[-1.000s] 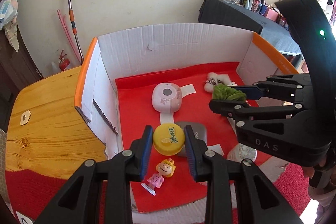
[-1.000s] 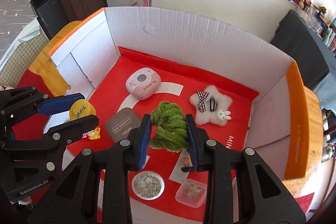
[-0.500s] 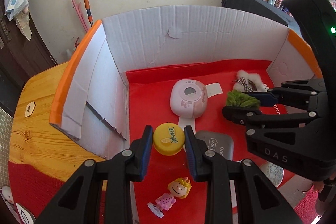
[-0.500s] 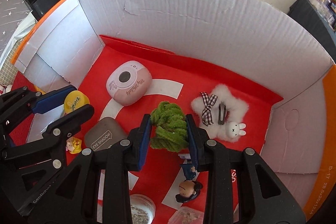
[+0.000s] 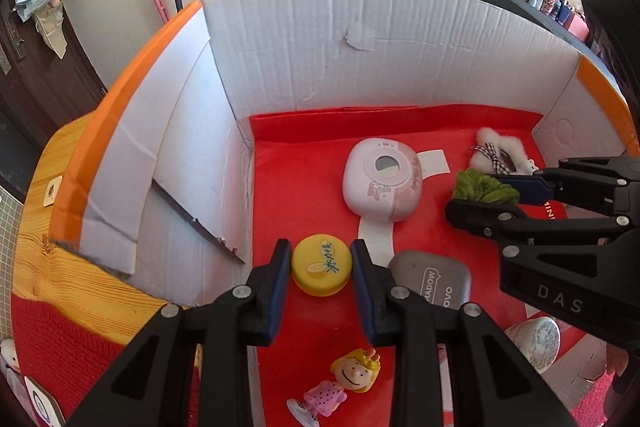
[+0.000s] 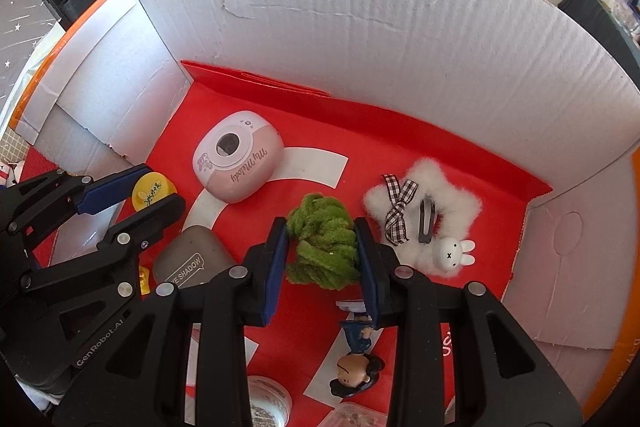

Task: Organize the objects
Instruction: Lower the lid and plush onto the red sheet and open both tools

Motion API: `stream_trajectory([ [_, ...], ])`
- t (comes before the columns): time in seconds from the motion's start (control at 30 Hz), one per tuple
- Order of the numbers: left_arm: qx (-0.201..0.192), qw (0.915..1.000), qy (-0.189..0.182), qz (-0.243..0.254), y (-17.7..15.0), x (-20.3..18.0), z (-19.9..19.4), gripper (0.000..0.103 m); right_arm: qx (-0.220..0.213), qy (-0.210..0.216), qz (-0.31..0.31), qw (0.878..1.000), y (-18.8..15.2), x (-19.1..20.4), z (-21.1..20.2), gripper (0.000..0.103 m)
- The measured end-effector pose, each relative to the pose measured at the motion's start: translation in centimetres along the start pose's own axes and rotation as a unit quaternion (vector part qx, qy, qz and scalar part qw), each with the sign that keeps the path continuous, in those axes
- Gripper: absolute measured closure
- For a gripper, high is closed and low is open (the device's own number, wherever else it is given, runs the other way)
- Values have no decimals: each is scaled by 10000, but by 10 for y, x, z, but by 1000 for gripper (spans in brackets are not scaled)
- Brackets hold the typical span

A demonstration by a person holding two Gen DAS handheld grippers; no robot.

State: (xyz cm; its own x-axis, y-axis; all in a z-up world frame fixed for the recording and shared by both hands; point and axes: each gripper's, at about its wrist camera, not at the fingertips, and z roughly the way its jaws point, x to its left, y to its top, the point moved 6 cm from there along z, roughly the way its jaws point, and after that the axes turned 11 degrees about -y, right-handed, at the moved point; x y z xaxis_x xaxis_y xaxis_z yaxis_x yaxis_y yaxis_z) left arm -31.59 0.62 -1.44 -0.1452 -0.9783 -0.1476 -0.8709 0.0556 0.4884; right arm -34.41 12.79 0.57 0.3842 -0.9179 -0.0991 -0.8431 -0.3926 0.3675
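Status: both grippers loaded, mid-carry over the cardboard box [image 5: 304, 67].

Left gripper [image 5: 321, 265], bottom centre of the left wrist view, has its jaws drawn narrow and clamped on the yellow round tin [image 5: 321, 264], one blue pad on each side. In that view the tin sits just left of the grey eye-shadow case [image 5: 430, 285] and below the pink camera-shaped case [image 5: 382, 183].

Right gripper [image 6: 322, 243], bottom centre of the right wrist view, is equally narrow and pinches the green fuzzy scrunchie [image 6: 322, 241]. The scrunchie compresses between the pads. The white fluffy star clip [image 6: 424, 215] lies to its right, the pink case to its upper left.

Whether either item touches the red liner [image 6: 360, 139] can't be told from these angles.

Judgement: this looks like the placing step, with both items over the box floor and not yet released.

Next move likely calls for a bare patch of liner under each item, then widening the jaws. The tin is rigid and may roll if dropped on edge. The scrunchie will spring back and could snag on a pad.
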Motion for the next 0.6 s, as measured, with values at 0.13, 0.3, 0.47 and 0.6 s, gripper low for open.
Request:
stream_trajectory([
  [0.13, 23, 9998, 141, 102, -1, -3, 1, 71, 4, -13, 6, 10000, -1, 2, 0, 71],
  [0.3, 46, 9996, 226, 157, -4, -6, 2, 71, -23, -91, -50, 9999, 2, 16, 2, 71],
  [0.47, 66, 9996, 234, 176, -7, -11, 0, 71, -13, -111, -77, 9999, -1, 18, 1, 71],
  [0.6, 79, 9995, 247, 196, -11, -14, 1, 71, -12, -117, -82, 9999, -3, 19, 0, 71],
])
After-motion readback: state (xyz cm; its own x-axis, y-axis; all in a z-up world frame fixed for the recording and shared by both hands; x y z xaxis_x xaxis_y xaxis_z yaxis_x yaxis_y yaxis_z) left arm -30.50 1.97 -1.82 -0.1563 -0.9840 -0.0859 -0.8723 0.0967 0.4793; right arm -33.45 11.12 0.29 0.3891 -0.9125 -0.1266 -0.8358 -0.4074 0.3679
